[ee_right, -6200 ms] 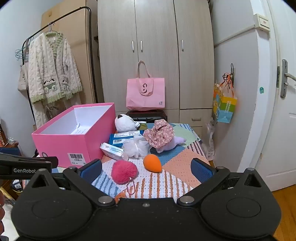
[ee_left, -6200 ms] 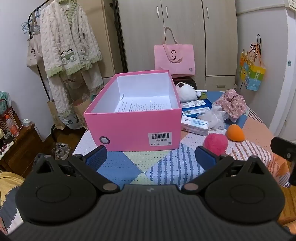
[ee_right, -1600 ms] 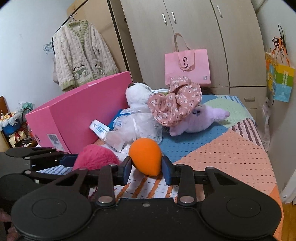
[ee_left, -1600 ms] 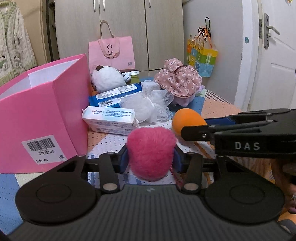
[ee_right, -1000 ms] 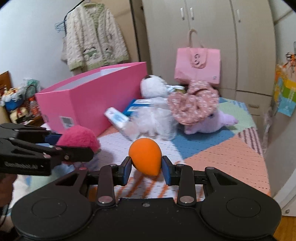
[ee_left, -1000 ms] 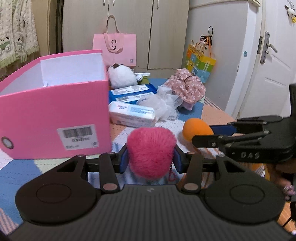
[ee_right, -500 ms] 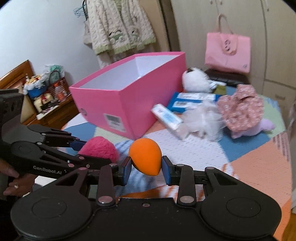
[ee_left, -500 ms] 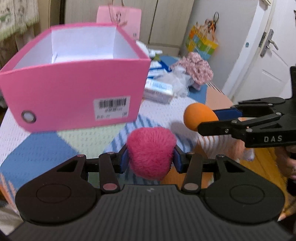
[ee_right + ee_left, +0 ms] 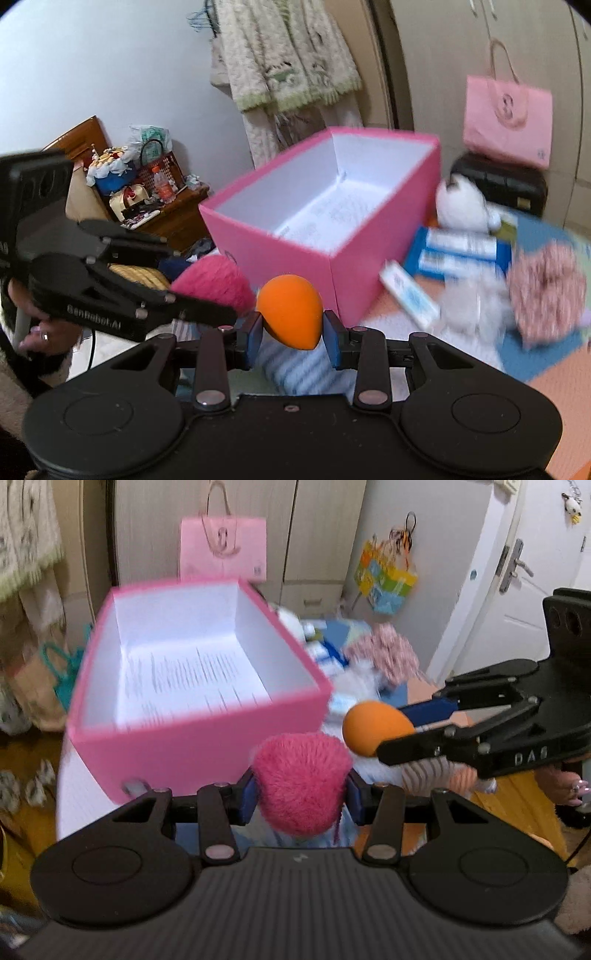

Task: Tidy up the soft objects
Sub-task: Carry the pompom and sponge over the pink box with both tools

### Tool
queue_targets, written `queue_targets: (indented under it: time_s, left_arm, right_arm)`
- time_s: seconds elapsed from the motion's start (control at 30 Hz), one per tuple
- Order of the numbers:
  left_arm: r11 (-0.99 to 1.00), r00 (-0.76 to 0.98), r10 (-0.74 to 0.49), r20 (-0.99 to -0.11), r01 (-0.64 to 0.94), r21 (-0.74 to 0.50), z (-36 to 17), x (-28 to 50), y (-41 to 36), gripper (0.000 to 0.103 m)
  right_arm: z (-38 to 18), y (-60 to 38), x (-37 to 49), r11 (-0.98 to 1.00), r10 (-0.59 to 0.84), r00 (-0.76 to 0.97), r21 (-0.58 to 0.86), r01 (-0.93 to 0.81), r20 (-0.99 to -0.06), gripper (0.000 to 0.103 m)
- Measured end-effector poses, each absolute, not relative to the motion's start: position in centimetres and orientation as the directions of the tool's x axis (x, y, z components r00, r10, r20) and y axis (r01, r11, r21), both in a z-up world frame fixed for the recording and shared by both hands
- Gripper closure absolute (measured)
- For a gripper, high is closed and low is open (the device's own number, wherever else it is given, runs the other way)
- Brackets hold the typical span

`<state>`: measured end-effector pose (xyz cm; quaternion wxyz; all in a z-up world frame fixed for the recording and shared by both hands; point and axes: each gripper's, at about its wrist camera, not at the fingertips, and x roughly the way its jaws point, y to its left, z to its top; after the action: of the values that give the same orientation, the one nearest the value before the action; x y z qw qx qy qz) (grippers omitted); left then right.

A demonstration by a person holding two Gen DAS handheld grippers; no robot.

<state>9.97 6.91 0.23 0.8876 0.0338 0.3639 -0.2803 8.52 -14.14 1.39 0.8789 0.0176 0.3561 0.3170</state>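
Observation:
My left gripper (image 9: 300, 799) is shut on a fluffy pink pom-pom (image 9: 301, 781), held in the air just before the near wall of the open pink box (image 9: 192, 746). My right gripper (image 9: 291, 328) is shut on an orange egg-shaped sponge (image 9: 290, 311), also raised, near the box's (image 9: 369, 273) front right corner. In the left wrist view the sponge (image 9: 376, 727) hangs right of the pom-pom. In the right wrist view the pom-pom (image 9: 214, 282) is to the sponge's left. The box holds only a printed paper sheet (image 9: 192, 679).
On the patchwork table behind and right of the box lie a white plush (image 9: 463, 201), blue tissue packs (image 9: 461, 251), a white mesh puff (image 9: 469, 302) and a floral pink fabric item (image 9: 546, 291). A pink bag (image 9: 508, 118) and wardrobe stand behind.
Both grippers have lifted higher with their objects and moved towards the box, so I now look down into it. Both grips are unchanged.

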Motion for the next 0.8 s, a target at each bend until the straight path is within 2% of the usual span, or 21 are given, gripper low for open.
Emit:
queue_targets:
  time_s: [0.27,0.47,0.57,0.8]
  left_arm:
    - [0.845,0.644,-0.48,-0.596,0.523,-0.116,5.1,15.3,8.7,0.057]
    - [0.859,0.667,-0.467,-0.58,0.499,-0.118,6.4,21.1,8.8,0.057]
    - [0.875,0.677,-0.431,-0.597,0.475,-0.093,6.0,24.4,8.1,0.057]
    - [0.906,0.617,-0.371,-0.694,0.406,-0.122,2.6,32.0,7.0,0.057]
  right_arm:
    - [6.5,-11.2,12.9,0.81,0.517,0.642,0.082,-0.58,-0.567,0.063]
    - [6.8,-9.9,18.4,0.803,0.495,0.65,0.019,-0.595,-0.576,0.063]
    - [6.1,-9.3,21.9,0.799,0.478,0.636,-0.001,-0.601,-0.606,0.063]
    - [3.4,-7.0,27.9,0.769,0.373,0.633,-0.156,-0.62,-0.678,0.063]
